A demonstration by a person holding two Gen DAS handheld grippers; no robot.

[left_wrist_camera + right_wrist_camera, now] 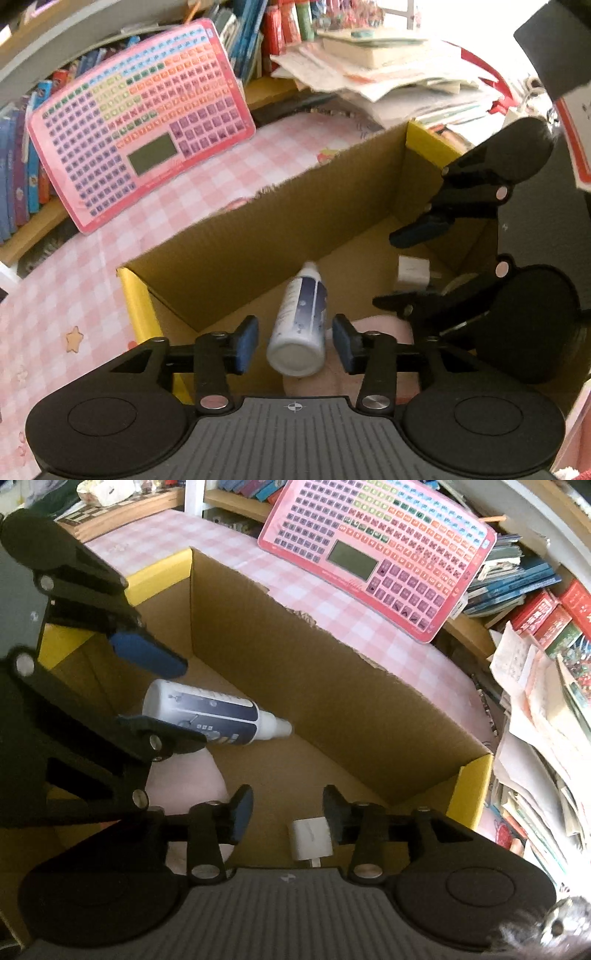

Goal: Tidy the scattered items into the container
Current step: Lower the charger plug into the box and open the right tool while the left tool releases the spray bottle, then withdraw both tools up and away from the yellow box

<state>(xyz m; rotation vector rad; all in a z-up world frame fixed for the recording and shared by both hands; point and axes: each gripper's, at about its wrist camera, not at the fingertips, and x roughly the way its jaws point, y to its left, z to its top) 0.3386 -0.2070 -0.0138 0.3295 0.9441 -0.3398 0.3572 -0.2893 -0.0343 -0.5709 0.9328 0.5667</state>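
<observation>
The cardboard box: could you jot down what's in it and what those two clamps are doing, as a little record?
Container: cardboard box, yellow edges, open top
Inside: white bottle lying on its side; small white plug; something pale pink, unclear
Left gripper: open, bottle between its pads, untouched
Right gripper: open, over the plug
Nearby: pink keyboard toy on checked cloth

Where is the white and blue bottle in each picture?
Left wrist view: the bottle is bottom centre, between the left gripper's pads, cap pointing away.
Right wrist view: the bottle lies left of centre in the cardboard box.
Shared landmark: the pink keyboard toy behind the box.
</observation>
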